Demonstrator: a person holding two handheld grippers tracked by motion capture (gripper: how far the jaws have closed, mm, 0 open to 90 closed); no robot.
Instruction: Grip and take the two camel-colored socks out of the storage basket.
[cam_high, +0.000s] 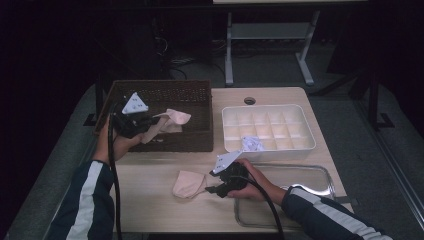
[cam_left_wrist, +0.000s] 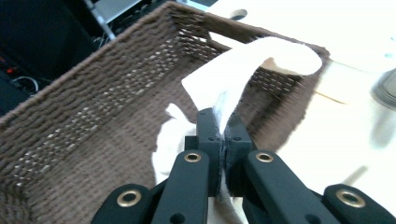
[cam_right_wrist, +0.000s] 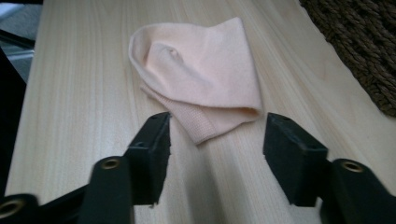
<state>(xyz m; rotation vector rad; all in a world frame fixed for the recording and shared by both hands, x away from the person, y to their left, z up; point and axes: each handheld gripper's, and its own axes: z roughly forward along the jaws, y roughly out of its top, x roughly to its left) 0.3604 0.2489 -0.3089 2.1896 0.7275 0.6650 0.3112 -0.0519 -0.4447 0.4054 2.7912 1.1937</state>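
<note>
My left gripper (cam_high: 144, 127) is over the brown wicker basket (cam_high: 165, 91), shut on a pale peach sock (cam_high: 171, 120). In the left gripper view the jaws (cam_left_wrist: 223, 125) pinch the sock (cam_left_wrist: 247, 65), which arches up and droops over the basket's (cam_left_wrist: 93, 116) far rim. A second peach sock (cam_high: 189, 184) lies flat on the wooden table. My right gripper (cam_high: 212, 188) is just to the right of it. In the right gripper view the jaws (cam_right_wrist: 217, 133) stand apart around the ribbed cuff of that sock (cam_right_wrist: 201, 79), with the pads not touching it.
A white compartment tray (cam_high: 270, 109) stands right of the basket, with a crumpled white piece (cam_high: 252, 144) in a front cell. A metal tray (cam_high: 320, 176) lies at the front right under the right forearm. A round cable hole (cam_high: 249, 100) sits near the table's far edge.
</note>
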